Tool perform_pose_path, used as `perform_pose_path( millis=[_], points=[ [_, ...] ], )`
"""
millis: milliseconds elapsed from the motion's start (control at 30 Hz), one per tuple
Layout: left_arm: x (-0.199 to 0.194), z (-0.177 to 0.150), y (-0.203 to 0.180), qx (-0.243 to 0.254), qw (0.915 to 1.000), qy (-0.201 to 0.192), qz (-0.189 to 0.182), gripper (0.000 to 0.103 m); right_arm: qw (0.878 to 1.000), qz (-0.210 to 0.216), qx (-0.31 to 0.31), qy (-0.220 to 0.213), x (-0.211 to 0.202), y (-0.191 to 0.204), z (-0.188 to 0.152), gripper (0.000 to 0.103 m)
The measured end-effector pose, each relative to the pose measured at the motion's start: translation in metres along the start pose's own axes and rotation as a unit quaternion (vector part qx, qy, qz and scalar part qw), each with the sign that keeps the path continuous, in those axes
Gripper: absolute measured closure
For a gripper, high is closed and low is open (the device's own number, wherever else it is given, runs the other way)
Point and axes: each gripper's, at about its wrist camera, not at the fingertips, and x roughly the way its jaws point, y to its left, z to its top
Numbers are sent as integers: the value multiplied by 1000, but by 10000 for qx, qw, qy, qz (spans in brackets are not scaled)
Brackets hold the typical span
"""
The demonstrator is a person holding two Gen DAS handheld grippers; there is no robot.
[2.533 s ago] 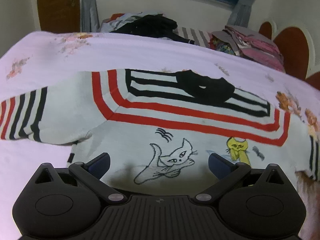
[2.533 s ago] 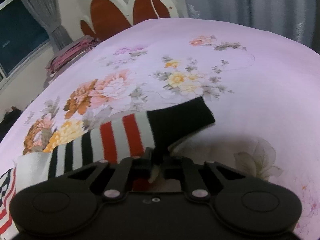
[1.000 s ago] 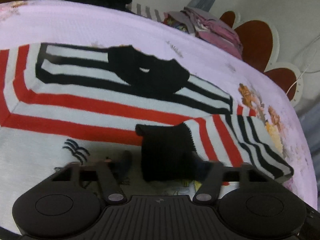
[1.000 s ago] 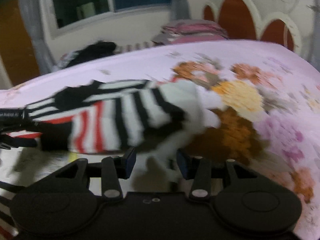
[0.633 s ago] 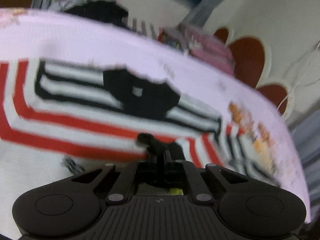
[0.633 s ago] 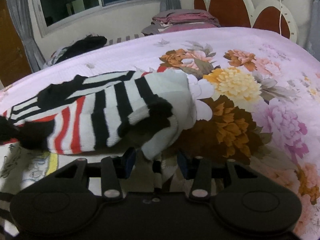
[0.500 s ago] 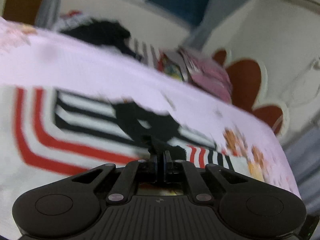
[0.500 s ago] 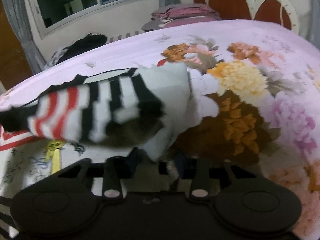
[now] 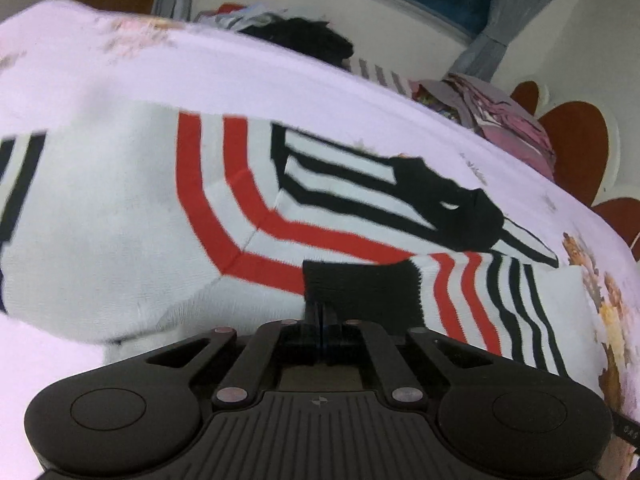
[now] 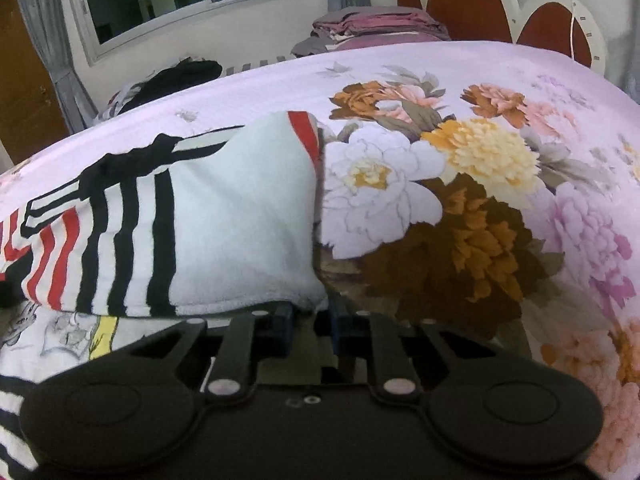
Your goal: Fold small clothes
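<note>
A small white sweater [image 9: 120,216] with red and black stripes and a black collar [image 9: 444,204] lies flat on the pink floral bedspread [image 10: 480,128]. Its right sleeve is folded inward across the chest. My left gripper [image 9: 322,312] is shut on the sleeve's black cuff [image 9: 360,288]. In the right wrist view my right gripper [image 10: 312,320] sits at the folded sleeve's shoulder edge [image 10: 240,232], its jaws a small gap apart with the white fabric edge just over them. The cat drawings [image 10: 60,328] show below the sleeve.
A pile of dark clothes [image 9: 296,36] and a stack of folded pink and grey clothes [image 10: 376,24] lie at the bed's far edge under the window. A red and white headboard [image 10: 500,4] stands at the right. A brown door [image 10: 24,80] is at the left.
My left gripper closed on the black cuff and carried the sleeve across the chest, and it now lies flat. My right gripper stayed at the shoulder fold, where the bunched fabric smoothed out.
</note>
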Motion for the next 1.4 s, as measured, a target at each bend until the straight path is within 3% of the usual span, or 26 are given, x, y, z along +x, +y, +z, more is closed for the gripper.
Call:
perform_pose_path(
  millis=[133,233,367,500,667,767,833,933,1000,1100,1200,1400],
  points=[
    [-27,6,5,-218,9993,-312,70,103,9995,220,211,-129,-25,-11,0,72],
    [-36,10,-6,-22,9992,-382,-124,103,9986,265,322,-328,-34,-18,13,64],
    [-24,10,-31,212,9987,-278,-372,103,9978,324,451,-361,-12,-24,42,64],
    [0,7,-48,336,9989,-68,-327,103,9966,431,614,-351,23,-27,70,52],
    [19,-1,-46,426,9988,170,-176,103,9922,671,1041,-170,67,-31,96,52],
    [21,-1,-36,99,9993,203,-305,103,9915,700,1097,-94,89,-28,106,55],
    [23,0,-32,-76,9991,243,-351,103,9914,737,1084,-45,98,-25,111,80],
    [23,-2,-36,115,9993,199,-291,103,9922,650,1066,-68,100,-22,113,92],
    [21,-3,-40,165,9995,188,-216,103,9966,250,745,-260,98,-19,111,94],
    [18,0,-43,79,9996,202,-197,103,9965,169,756,-316,101,-23,108,95],
    [17,0,-45,134,9995,209,-200,103,9969,-63,636,-465,93,-15,108,88],
    [20,1,-39,34,9996,250,-141,103,9965,236,218,-771,62,9,108,83]
  ],
)
